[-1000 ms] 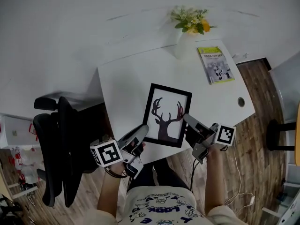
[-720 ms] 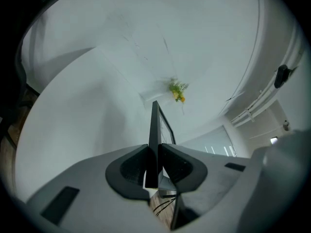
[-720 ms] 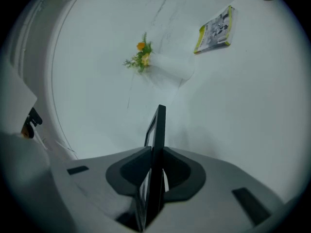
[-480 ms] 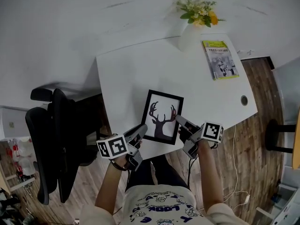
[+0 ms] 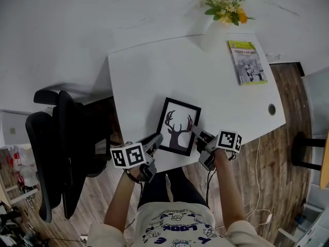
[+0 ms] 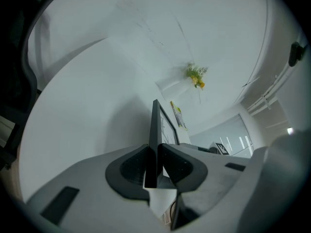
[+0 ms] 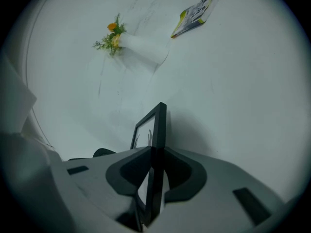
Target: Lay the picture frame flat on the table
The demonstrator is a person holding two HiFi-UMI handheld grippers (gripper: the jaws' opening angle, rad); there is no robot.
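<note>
Black picture frame (image 5: 179, 126) — edges pinched by left gripper (image 5: 156, 138) and right gripper (image 5: 196, 131)

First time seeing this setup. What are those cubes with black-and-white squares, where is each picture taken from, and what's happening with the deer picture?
No robot here: a person holds a two-jaw gripper in each hand, and the marker cubes are part of those tools. The head view comes from a camera on the person's head, looking steeply down; each round picture comes from a camera riding on one gripper, looking along its jaws. On the table are a yellow-green booklet and a vase of flowers; an office chair stands at the left. The left gripper and the right gripper are each shut on a side edge of the black picture frame with the deer silhouette, near the table's front edge. Whether the frame rests on the table, I cannot tell.
</note>
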